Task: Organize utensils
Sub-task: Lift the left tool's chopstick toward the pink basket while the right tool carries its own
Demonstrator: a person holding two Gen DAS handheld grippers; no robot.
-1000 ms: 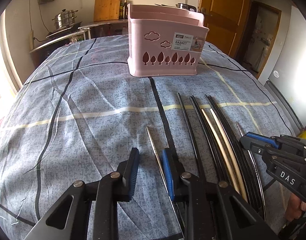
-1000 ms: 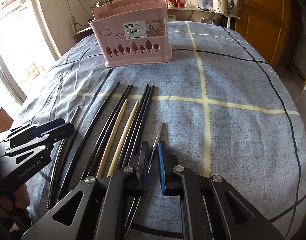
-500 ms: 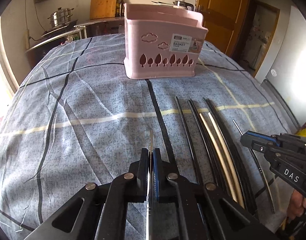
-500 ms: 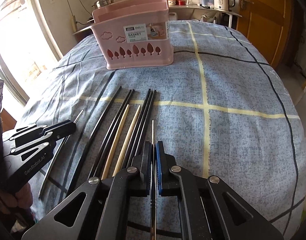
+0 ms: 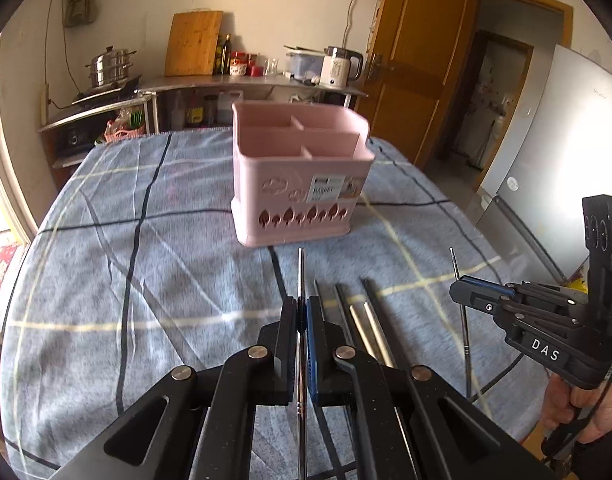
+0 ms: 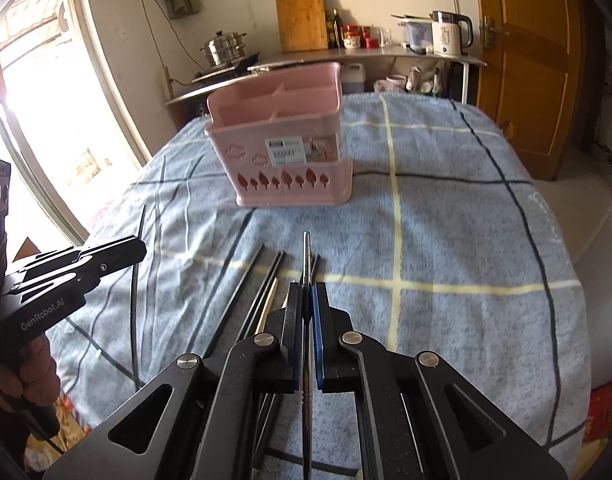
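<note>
Above tablecloth [image 5: 105, 280] — both grippers (left [image 5: 301, 312], right [image 6: 308, 300]) each clamp chopstick.

A home kitchen: steamer pot [image 5: 109, 67] on stove, electric kettle [image 6: 451, 33], cutting board [image 5: 193, 43], wooden door [image 5: 418, 60].

Lettering on the two grippers and the caddy

Right gripper [image 5: 462, 285] reads "DAS"; left gripper [image 6: 139, 245] "GenRobot.AI"; pink utensil caddy [image 6: 281, 152] label "BASKET" (smaller print blurred).
</note>
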